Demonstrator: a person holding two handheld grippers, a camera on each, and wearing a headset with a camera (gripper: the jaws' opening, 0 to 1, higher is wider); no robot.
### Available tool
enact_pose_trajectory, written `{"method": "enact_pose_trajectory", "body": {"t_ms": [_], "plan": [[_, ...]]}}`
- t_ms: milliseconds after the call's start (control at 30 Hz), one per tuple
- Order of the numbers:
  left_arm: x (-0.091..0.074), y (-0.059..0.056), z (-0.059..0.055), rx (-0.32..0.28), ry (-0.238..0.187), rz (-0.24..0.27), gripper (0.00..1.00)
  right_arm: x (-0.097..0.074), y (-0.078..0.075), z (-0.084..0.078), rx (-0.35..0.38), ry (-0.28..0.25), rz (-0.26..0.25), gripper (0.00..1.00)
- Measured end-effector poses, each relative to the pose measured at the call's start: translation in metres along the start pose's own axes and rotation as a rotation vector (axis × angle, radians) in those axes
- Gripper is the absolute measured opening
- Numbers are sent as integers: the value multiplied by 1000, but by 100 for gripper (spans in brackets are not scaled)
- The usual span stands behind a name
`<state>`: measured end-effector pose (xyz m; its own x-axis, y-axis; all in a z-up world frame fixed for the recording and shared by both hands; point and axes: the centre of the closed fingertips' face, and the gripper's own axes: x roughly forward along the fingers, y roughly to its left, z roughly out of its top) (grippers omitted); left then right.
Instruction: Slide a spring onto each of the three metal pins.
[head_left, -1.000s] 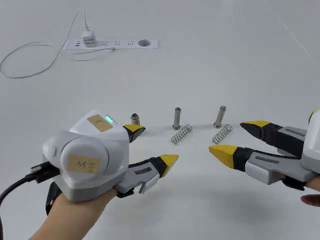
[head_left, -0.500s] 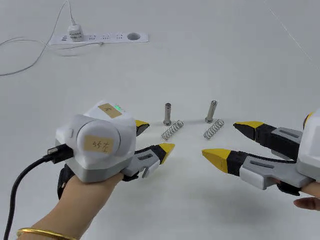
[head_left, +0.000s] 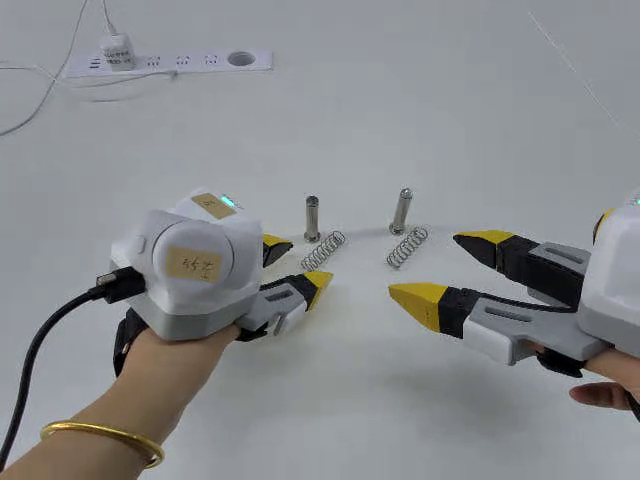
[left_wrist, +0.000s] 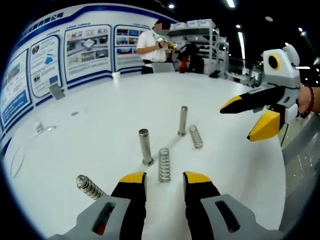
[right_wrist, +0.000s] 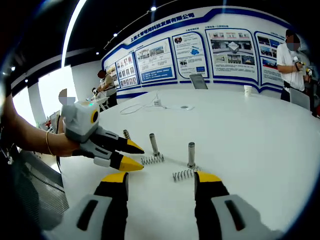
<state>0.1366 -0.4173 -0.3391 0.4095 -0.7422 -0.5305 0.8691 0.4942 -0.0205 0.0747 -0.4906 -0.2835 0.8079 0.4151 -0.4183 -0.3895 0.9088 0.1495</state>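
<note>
Left gripper (head_left: 298, 263) was half open, held nothing, tips just short of loose spring (head_left: 322, 251). Right gripper (head_left: 437, 266) was wide open, empty, near second spring (head_left: 407, 246).

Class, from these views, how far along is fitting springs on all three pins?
Done: the left pin wears a spring. In hand: nothing; left gripper and right gripper are open, empty. Left: middle pin and right pin are bare, with a first loose spring and second loose spring lying beside them.
</note>
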Motion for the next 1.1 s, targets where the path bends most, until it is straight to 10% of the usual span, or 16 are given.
{"method": "enact_pose_trajectory", "body": {"t_ms": [1100], "plan": [[6,3,-5,1,35,3,11,5,0,7,46,-22,-22,52]]}}
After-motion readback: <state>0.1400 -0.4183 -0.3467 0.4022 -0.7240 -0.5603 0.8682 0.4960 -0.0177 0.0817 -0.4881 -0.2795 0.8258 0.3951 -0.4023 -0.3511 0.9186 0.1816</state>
